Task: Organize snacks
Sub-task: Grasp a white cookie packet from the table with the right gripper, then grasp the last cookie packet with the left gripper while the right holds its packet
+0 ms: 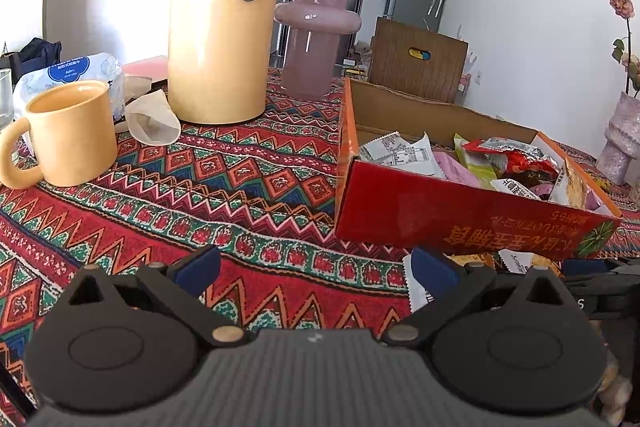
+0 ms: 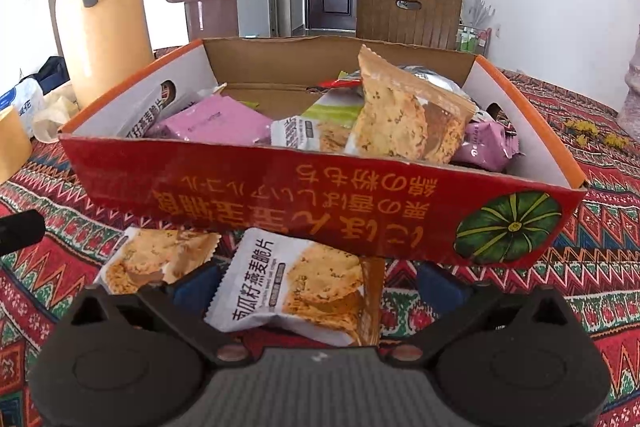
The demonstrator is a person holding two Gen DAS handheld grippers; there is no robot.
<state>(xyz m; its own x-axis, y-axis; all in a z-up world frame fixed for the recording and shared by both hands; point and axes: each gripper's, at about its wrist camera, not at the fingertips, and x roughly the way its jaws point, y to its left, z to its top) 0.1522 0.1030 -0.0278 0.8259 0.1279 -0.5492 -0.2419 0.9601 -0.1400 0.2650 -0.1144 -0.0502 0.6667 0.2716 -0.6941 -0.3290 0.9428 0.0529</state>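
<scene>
Most snacks are already lying inside the red cardboard box (image 2: 320, 183): glossy foil and plastic packets, pink, green and silver, are piling loosely against its plain brown inner walls. Two flat oat-crisp packets are remaining outside on the woven patterned tablecloth (image 2: 600, 227), near the box's front wall. The right gripper (image 2: 316, 287) is standing wide, straddling the nearer packet (image 2: 296, 287); the second packet (image 2: 156, 259) is lying to its left. The left gripper (image 1: 316, 275) is hovering wide and empty.
</scene>
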